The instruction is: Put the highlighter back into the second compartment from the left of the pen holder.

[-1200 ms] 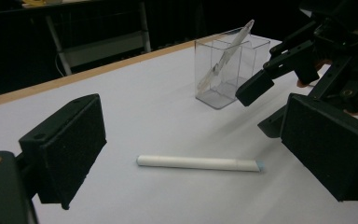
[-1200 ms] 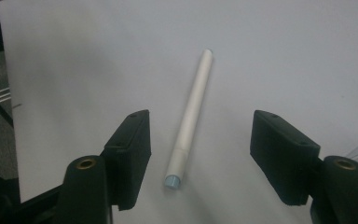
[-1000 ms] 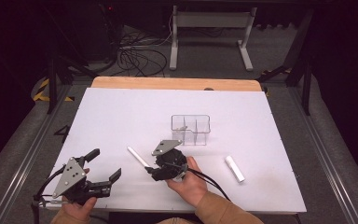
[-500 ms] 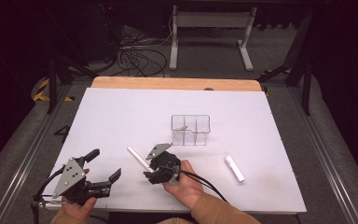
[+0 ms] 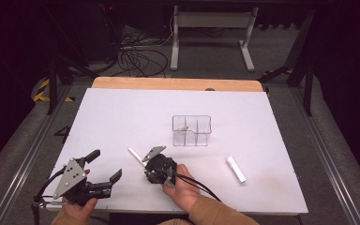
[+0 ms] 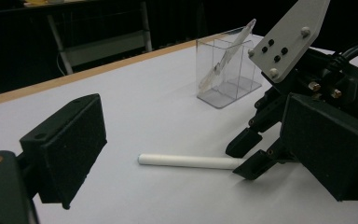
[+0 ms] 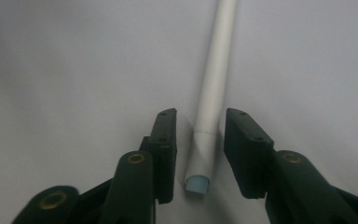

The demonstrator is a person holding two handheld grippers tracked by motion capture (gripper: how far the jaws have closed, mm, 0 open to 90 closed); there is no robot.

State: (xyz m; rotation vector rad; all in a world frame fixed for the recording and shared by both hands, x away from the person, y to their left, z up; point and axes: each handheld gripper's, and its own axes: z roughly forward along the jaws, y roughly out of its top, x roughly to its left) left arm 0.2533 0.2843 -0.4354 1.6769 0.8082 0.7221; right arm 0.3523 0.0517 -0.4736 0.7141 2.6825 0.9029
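White tabletop [image 5: 122, 117] lies mostly bare w/ wide free room at left & far side; obstacles: clear divided box [image 5: 191, 130] at centre, white tube [image 5: 136, 156] near front edge, 2nd white tube [image 5: 235, 169] well apart to right.

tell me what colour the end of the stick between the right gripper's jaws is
Pale blue end on a white stick, clearest in the right gripper view.
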